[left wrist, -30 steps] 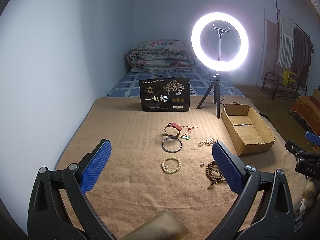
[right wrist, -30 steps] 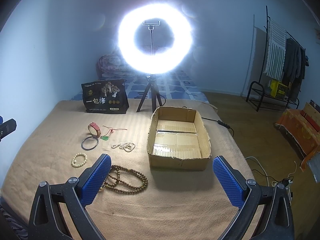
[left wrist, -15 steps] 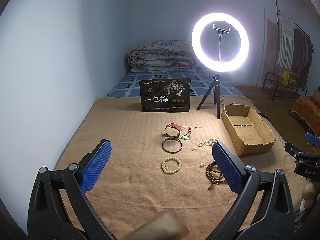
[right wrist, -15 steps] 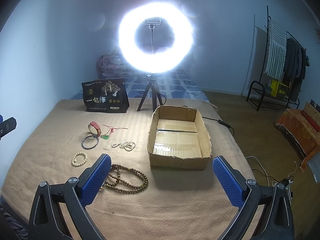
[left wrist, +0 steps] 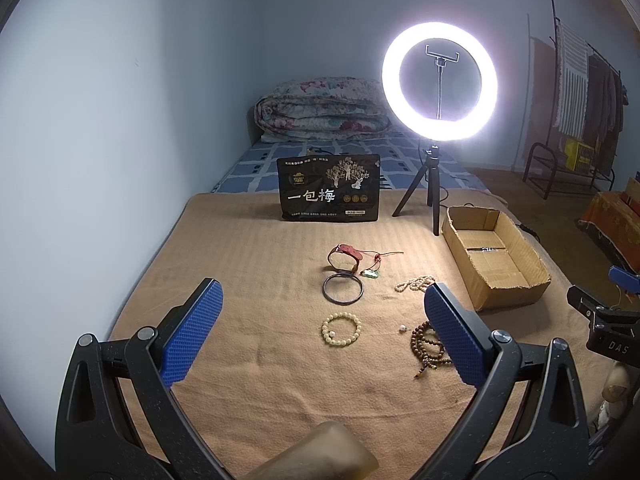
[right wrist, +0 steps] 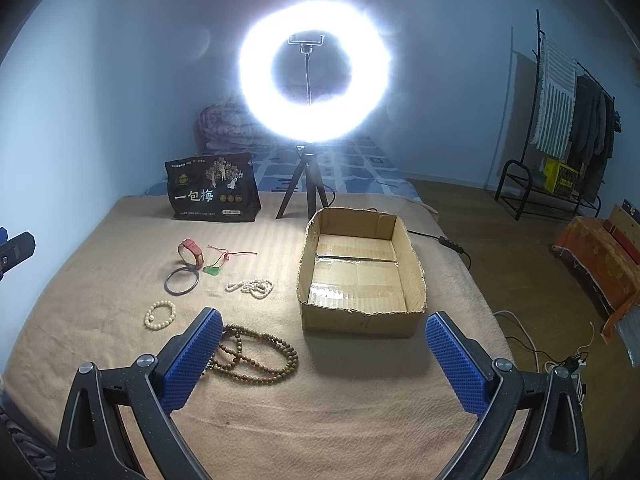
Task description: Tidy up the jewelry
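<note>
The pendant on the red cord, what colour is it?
Green: the pendant shows best in the right wrist view, lying beside the dark bangle.

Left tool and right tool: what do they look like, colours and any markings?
Both match: the left tool and right tool each have two black plastic arms with silver rivets, ending in blue pads with a dimpled grid texture. Seen from the left wrist view, the right tool's black body carries white letters "DAS".

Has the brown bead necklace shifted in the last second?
No. The brown bead necklace lies where it did, left of the cardboard box, untouched.
</note>
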The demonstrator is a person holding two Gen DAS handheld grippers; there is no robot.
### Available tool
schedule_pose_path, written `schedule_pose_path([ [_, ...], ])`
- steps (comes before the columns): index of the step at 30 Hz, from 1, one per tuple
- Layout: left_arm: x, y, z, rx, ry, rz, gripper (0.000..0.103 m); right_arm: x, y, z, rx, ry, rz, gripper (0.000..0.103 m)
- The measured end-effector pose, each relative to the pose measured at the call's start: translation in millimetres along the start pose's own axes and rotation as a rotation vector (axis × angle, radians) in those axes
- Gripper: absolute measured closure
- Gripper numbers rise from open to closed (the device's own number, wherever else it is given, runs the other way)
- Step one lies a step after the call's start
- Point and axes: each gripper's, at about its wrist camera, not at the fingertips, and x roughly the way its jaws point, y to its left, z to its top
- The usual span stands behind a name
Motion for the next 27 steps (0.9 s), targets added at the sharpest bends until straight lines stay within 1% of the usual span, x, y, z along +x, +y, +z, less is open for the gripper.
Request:
schedule_pose_path([
  [12,21.6,-7.8,-7.7,0.004,0.04,0.012,0.0,7.2,-0.6,1.6,0.009,0.019,-0.002,0.0],
  [27,57.6,-5.2,-9.4,0.004,0.127,0.024,0.0,31.5,0.6,0.3,0.002,0.074,0.008,0.0],
])
